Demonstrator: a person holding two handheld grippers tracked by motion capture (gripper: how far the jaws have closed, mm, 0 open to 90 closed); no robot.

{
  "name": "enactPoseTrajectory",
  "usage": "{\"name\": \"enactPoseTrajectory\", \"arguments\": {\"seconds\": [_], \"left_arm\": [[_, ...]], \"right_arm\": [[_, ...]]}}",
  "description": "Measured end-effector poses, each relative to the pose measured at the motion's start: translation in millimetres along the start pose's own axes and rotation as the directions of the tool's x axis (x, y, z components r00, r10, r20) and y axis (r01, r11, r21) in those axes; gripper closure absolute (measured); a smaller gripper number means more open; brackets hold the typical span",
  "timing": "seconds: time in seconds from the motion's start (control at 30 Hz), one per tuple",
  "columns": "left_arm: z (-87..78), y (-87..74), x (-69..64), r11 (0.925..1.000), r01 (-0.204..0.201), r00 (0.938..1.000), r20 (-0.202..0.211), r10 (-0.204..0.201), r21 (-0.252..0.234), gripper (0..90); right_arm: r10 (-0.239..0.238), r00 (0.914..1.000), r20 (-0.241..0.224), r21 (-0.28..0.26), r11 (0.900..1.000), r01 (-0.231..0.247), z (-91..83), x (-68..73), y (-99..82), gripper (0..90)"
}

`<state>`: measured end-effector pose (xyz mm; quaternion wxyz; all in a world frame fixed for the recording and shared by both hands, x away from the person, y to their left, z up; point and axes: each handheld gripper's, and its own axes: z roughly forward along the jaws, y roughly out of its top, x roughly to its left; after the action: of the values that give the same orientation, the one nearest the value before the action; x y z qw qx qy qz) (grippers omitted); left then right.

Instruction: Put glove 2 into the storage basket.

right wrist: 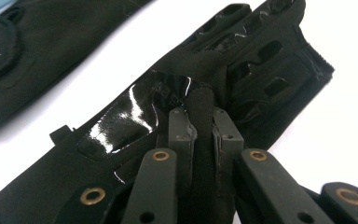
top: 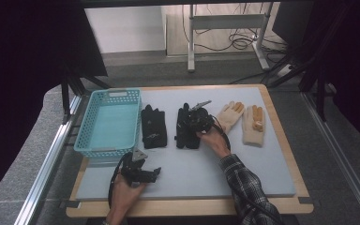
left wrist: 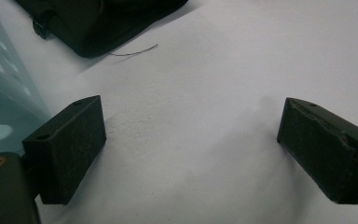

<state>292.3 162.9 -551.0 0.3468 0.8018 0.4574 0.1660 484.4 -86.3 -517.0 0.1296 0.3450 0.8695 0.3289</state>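
A fold of soft black fabric is pinched between the fingers of the right gripper [right wrist: 204, 125], which are drawn nearly together on the right black glove [right wrist: 242, 70]. In the right gripper view the fabric is seen bunched into a rounded ridge between the 2 flat grey pads, beside a glossy, patent-like panel [right wrist: 121, 119] on the glove's back. In the high view this glove [top: 185, 127] is seen lying flat on the pale grey mat [top: 243, 168] at the middle of the table, with the right gripper [top: 198, 121] on top of it. The left black glove [top: 153, 126], matte and with a small printed patch, is laid just beside it, near the turquoise plastic basket [top: 108, 123], whose walls are perforated in a lattice. To the right, 2 cream knitted gloves [top: 243, 121] are laid side by side, one with orange fingertips.

The left gripper [top: 146, 174] is held low over the near part of the mat. Its 2 blocky black fingers [left wrist: 70, 144] are spread wide, with nothing but bare, faintly grained mat between them. The mat is framed by a light wooden table edge [top: 281, 206].
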Motion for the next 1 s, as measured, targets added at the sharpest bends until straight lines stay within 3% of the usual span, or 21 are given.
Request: {"name": "enactPoseTrajectory", "arguments": {"seconds": [0.2, 0.57, 0.83, 1.0], "left_arm": [[0.0, 0.0, -0.2, 1.0000, 0.002, 1.0000, -0.001, -0.002, -0.002, 8.1], [0.0, -0.1, -0.3, 1.0000, 0.002, 1.0000, -0.001, -0.002, -0.002, 8.1], [-0.1, 0.0, -0.3, 1.0000, 0.002, 1.0000, -0.001, -0.002, -0.001, 8.1], [0.1, 0.0, -0.4, 1.0000, 0.003, 1.0000, -0.003, -0.003, -0.004, 8.1]], "right_arm": [[0.026, 0.9995, -0.018, -0.040, 0.9988, -0.027, -22.6, 2.3, -0.1, 79.9], [0.020, 0.9963, -0.083, -0.108, 0.9937, -0.029, -74.4, 27.2, -5.9, 79.6], [0.023, 0.9938, -0.109, -0.137, 0.9899, -0.038, -105.1, 43.0, -25.3, 79.2], [0.051, 0.9912, -0.122, -0.144, 0.9872, -0.069, -121.3, 53.5, -52.0, 79.2]]}}
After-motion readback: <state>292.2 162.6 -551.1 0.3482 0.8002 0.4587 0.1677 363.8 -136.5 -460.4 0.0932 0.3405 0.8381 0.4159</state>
